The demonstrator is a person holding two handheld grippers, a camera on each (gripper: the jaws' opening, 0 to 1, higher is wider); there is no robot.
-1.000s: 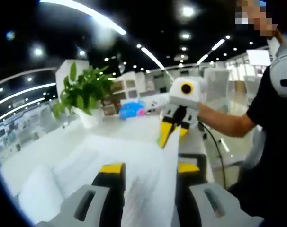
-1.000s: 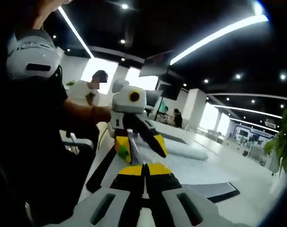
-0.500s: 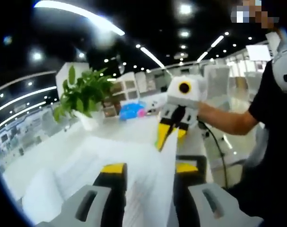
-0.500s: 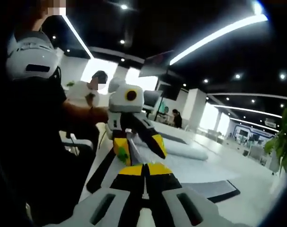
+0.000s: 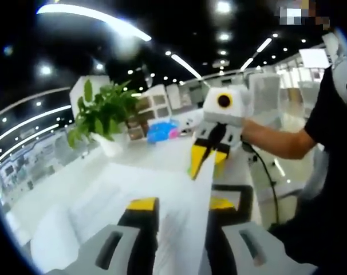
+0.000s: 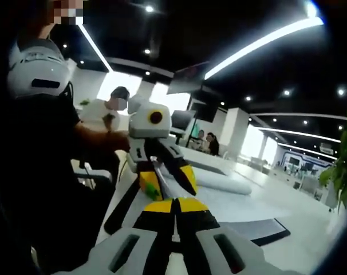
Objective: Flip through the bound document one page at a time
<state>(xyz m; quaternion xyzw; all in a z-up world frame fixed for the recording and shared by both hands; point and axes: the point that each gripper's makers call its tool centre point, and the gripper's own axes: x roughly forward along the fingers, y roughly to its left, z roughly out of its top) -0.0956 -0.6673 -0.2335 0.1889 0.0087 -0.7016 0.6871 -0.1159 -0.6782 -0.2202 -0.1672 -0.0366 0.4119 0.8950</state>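
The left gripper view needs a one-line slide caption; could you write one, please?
A raised page stands between the left gripper, jaws apart, and is pinched by the right gripper.

grey fingers [image 5: 142,229] tipped yellow; white right gripper [image 5: 209,162] trailing black cable; black short sleeve [image 5: 325,112].

A white page [image 5: 188,223] rises between the left tongs [image 5: 182,205], its far edge pinched by the right tongs [image 5: 206,159] (plant [image 5: 102,112] far left).

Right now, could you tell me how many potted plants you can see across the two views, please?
1 for certain: a leafy potted plant on the white table. The leaves at the right gripper view's edge may be the same plant.
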